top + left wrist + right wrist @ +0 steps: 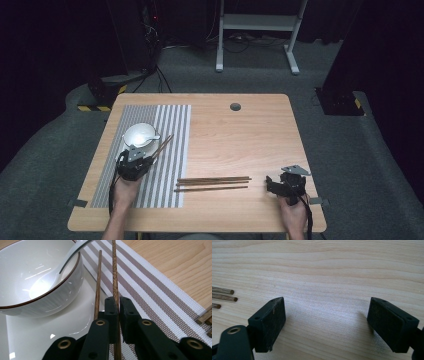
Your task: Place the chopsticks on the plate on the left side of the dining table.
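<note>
1. The left gripper (119, 315) pinched 1 wooden chopstick (115, 277) between its pressed-together pads; the stick ran straight up out of the jaws and also passed down beneath them.
2. A second chopstick (98, 282) lay just beside the held one, on the bowl's side, outside the jaws; whether the 2 sticks touched farther up I could not tell.
3. Both sticks lay just to the right of a white bowl (32, 275) with a dark rim, which held a white soup spoon (53, 275) and stood on what looked like a white square plate (50, 330).
4. In the high view, the left gripper (134, 165) sat just below the bowl (140, 135), with the pair of chopsticks (162, 146) slanting up and to the right from it.
5. The right gripper (327, 325) stood with its jaws spread wide over bare wood, nothing between them; in the high view it (287, 184) rested near the table's right front corner.
6. 3 more chopsticks (212, 182) lay side by side between the 2 grippers, well apart from the right one.
7. The bowl stood on a grey-and-white striped placemat (170, 120) that covered the left part of a light wooden table (240, 135).
8. Grey carpet (350, 150) surrounded the table, a white desk frame (260, 22) stood behind it, and the room beyond was dark.
</note>
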Tool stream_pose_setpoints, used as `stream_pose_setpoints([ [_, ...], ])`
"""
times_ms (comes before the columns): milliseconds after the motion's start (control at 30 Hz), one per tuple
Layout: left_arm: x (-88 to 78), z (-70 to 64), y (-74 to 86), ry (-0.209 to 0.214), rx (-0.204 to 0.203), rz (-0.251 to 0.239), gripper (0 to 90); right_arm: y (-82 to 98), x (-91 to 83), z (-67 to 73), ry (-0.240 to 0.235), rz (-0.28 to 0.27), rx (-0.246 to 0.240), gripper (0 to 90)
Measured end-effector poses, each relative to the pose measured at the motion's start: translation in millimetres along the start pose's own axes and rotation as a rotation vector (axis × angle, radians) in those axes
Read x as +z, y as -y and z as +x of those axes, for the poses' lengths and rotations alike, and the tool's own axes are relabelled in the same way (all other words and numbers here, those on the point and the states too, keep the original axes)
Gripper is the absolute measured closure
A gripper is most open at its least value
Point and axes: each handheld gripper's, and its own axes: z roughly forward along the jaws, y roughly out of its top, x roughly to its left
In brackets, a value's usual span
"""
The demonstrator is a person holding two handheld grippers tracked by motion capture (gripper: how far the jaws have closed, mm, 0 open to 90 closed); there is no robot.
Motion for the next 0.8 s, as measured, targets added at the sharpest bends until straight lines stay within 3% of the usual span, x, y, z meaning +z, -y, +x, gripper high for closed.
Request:
stream_pose_setpoints([
  [800, 11.8, 1.3, 0.9, -0.039, 0.021, 0.041, 84.4, 0.0, 0.0, 0.0, 0.0, 0.0, 0.0, 15.1],
])
